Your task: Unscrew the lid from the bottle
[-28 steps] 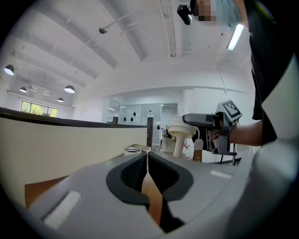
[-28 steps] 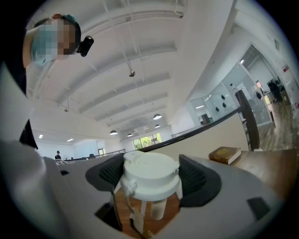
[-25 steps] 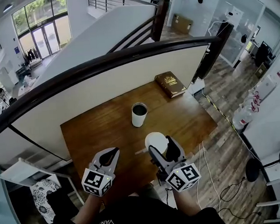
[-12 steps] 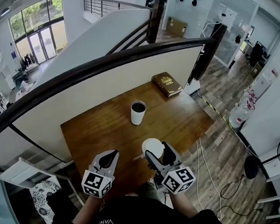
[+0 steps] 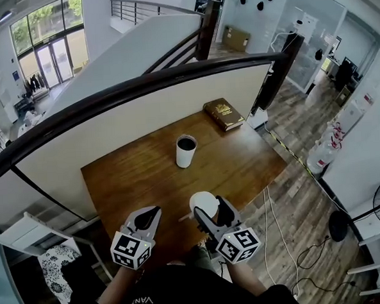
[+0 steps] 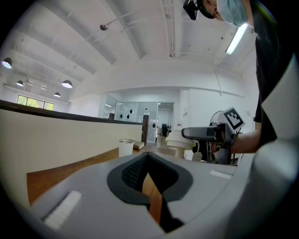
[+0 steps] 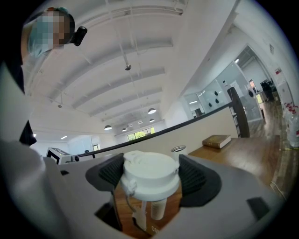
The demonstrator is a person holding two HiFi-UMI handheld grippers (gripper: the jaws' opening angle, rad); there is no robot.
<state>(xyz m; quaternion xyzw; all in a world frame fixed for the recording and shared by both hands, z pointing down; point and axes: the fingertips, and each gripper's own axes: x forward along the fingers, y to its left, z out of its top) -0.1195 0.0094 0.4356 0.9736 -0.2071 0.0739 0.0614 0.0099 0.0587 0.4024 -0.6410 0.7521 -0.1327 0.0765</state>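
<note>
Already the lid (image 7: pixel 150 173) is off: the right tool (image 5: pixel 210 212) grips it by its sides, straw hanging below, apparently over the tabletop's (image 5: pixel 140 177) near edge. The bottle (image 5: pixel 186 151) stands upright and open-mouthed, well apart, straight ahead of that tool. The left tool (image 5: pixel 149 215) is closed on nothing, lower left. Bare wood between bottle and edge offers room to set the lid down; the book (image 5: pixel 223 114) lies far off.

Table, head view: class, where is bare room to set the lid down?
Bare table left of the bottle, out to the left edge; also right of it, nearer than the book. Crowded: near edge, by the left gripper and right gripper holding the lid.
</note>
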